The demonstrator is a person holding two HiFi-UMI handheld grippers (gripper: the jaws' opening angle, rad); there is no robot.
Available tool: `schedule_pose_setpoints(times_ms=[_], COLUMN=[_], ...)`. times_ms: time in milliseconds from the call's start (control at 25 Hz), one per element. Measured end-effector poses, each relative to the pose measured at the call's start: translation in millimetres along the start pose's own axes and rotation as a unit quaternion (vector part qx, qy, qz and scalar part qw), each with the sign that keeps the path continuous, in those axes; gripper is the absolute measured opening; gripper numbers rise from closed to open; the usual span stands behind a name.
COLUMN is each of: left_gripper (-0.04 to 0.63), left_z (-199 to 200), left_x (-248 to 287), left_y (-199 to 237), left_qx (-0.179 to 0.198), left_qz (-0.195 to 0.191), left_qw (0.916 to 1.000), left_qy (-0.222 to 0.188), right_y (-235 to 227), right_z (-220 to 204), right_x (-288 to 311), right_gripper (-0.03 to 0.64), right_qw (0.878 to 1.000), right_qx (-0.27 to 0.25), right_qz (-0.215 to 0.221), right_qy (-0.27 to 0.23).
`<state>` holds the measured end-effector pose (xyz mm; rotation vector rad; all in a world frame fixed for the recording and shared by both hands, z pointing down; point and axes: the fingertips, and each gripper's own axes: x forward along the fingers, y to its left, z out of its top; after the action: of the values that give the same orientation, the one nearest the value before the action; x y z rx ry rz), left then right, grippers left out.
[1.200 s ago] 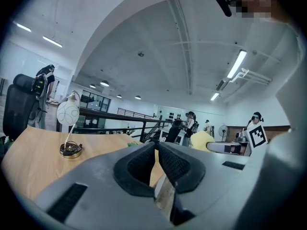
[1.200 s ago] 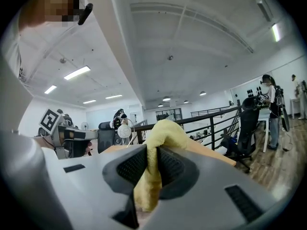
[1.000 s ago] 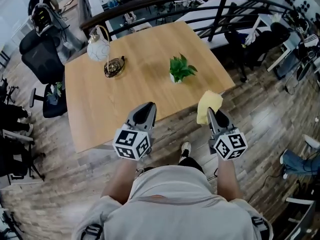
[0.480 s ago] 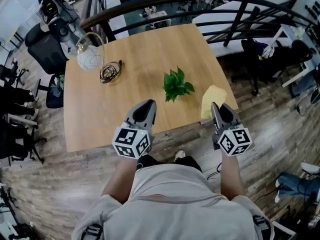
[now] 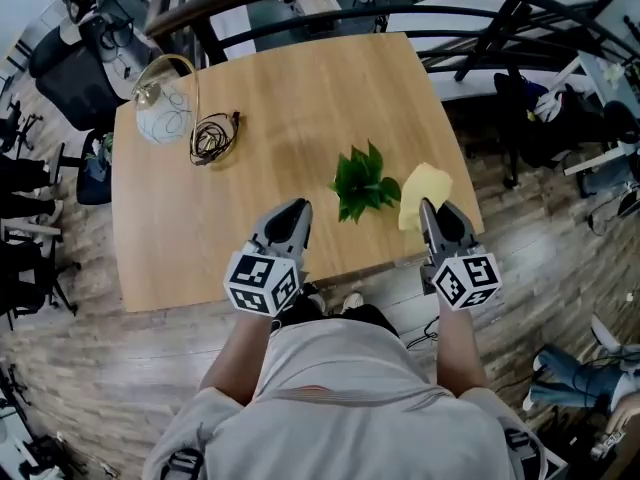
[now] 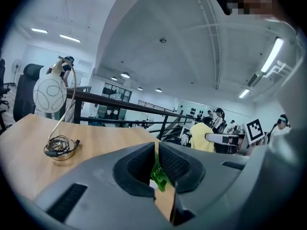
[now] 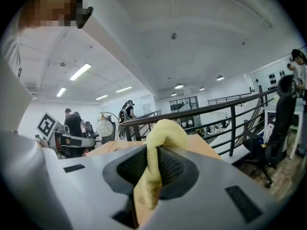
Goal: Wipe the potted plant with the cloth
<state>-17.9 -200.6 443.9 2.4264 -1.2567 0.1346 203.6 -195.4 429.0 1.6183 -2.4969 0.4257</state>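
Left gripper (image 5: 292, 211) was clenched, jaws together with nothing between them, and was held over the near edge of the light wooden square table (image 5: 280, 78). Right gripper (image 5: 430, 210) was clamped on a folded yellow cloth (image 5: 424, 186), which stood up above the jaw tips and hung a little below them. The small green leafy potted plant (image 5: 361, 181) stood on the table near its front right corner, between the two grippers and just left of the cloth; whether cloth and leaves touched could not be told. At the far left corner stood a white globe lamp with a brass arc (image 5: 158, 116), with a dark coiled cable (image 5: 211, 136) beside it.
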Motion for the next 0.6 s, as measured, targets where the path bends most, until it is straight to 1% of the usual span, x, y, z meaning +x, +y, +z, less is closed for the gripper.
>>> schedule_pose_setpoints(times_ms=[160,320,440,600], left_gripper=[0.034,0.034,0.034,0.034], left_z=[-3,-8,-15,-32], left_x=[18,27,32,44], left_y=[27,48,52,49], left_qx=[-0.003,-0.015,-0.017,-0.026], left_qz=[-0.016,-0.019,-0.018,-0.006], left_qw=[0.9998,0.9995,0.9993,0.9982], left_qy=[0.007,0.019,0.03,0.053], right_y=[5,7,2,-12], right_z=[9,16,17,17], right_x=[33,59,73,90], right_gripper=[0.107,0.107,0.107,0.107], right_qw=[1.0,0.999,0.999,0.999], right_qx=[-0.021,-0.03,-0.033,-0.03], right_qz=[-0.009,-0.011,-0.001,0.026], right_qy=[0.013,0.016,0.018,0.021])
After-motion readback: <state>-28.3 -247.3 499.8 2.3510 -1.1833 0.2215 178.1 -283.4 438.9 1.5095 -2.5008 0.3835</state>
